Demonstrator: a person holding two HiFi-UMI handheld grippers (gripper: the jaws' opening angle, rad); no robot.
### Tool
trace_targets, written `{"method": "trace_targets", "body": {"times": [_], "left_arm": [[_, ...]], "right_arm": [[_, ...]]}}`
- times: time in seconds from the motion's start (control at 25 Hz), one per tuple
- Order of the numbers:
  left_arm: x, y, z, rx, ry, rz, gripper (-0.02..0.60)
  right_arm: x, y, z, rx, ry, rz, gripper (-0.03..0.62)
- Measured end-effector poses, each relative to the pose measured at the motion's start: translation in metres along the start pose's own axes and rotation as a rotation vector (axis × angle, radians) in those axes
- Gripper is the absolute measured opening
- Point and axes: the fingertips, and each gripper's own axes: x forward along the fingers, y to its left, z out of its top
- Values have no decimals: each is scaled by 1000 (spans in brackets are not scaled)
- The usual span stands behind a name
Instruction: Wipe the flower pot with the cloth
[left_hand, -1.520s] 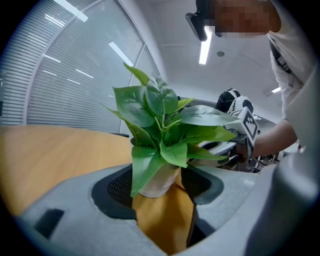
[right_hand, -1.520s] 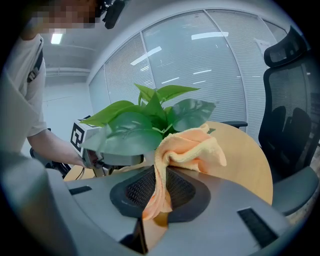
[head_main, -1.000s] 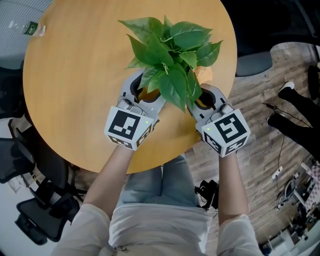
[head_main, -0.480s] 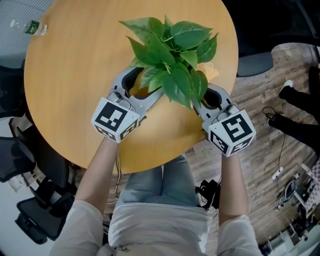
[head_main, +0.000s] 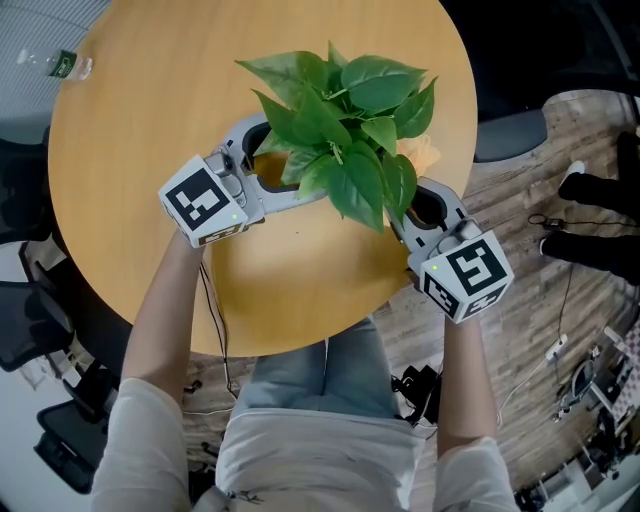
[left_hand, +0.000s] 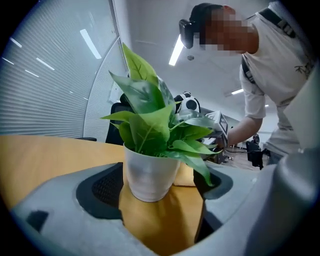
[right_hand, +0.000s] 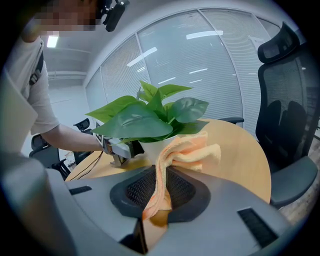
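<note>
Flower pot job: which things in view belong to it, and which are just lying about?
Job: flower pot; cloth, pinched in right gripper's jaws; left gripper, jaws just opened around the pot.
Lying about: plastic bottle, far left; office chair.

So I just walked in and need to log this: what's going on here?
A person is working on a white flower pot on the round table. The right hand-held gripper is shut on an orange cloth, held at the pot's side. The left hand-held gripper has just been opening its jaws; the pot stands between them, ungripped.
</note>
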Motion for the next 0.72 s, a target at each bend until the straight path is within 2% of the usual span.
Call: {"method": "trace_targets", "body": {"times": [0.16,0.28,0.4,0.48,0.72], "left_arm": [[9,2,5,12,-7,-74,449],[16,4,8,11,-11,-97,451],[18,9,7,-2,-12,-88,447],[19,12,5,-1,-8,-85,422],[20,16,4,-12,-17,-73,417]], "right_arm": [[1,-1,-1,19,-2,-5,57],[1,-1,-2,22,-2,-4,57],[-1,-1,-2,18,0,-5,57],[-4,-7,2,8,-3,-24,57],[-12,-53,21,-40,-14,-144,57]]}}
